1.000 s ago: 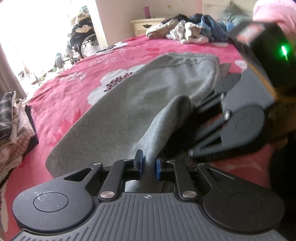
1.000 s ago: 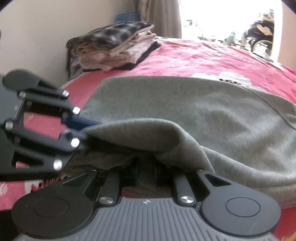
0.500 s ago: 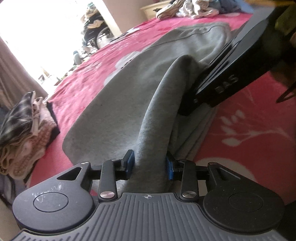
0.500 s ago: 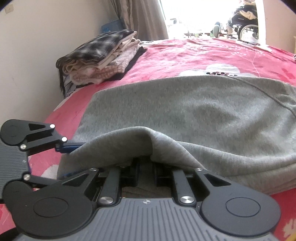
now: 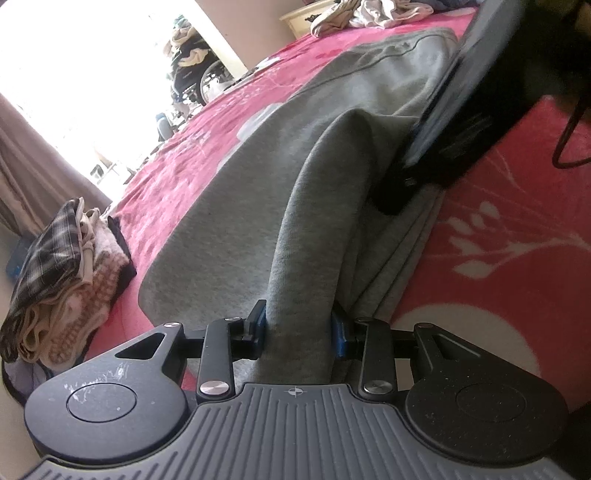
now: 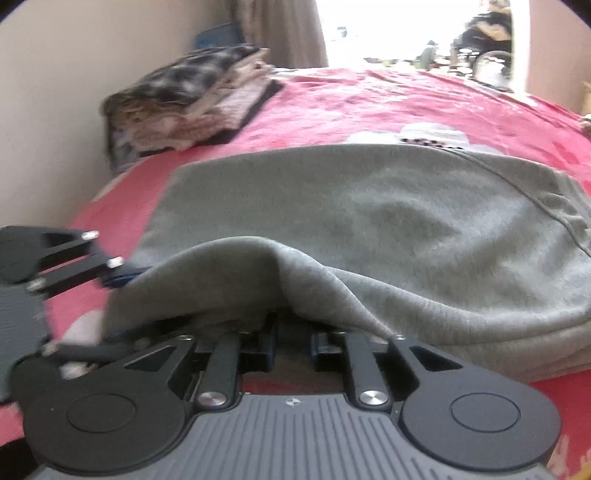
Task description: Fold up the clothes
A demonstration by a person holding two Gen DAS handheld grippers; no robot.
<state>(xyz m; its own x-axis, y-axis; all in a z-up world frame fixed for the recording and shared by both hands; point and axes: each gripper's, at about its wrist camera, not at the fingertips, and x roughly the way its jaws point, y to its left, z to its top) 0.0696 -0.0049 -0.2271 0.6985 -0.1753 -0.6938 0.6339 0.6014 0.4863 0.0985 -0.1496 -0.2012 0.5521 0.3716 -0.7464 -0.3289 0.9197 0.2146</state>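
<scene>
L hand-held gripper [image 5: 300, 326]: jaws partway apart, just been opening. A raised fold of the grey sweatshirt [image 5: 258, 206] runs between the blue pads [image 5: 260, 325]; cloth fills the gap and touches both pads, so it reads as a loose pinch.

R hand-held gripper [image 6: 291, 345]: narrow gap, jaws just been opening a bit. Fingertips sit under a draped lip of the same sweatshirt [image 6: 369, 221]. Pads are in shadow, so I can't tell if they press on cloth.

Sweatshirt lies spread on the red floral bedspread [image 5: 498, 229], near edge lifted into a ridge between the two grippers, rest flat. The grippers are close together along that near edge.

Stack of folded clothes [image 6: 192, 99] sits at the far corner of the bed by the wall, well apart from the sweatshirt. Loose clothes pile [image 5: 369, 14] at the other end.
</scene>
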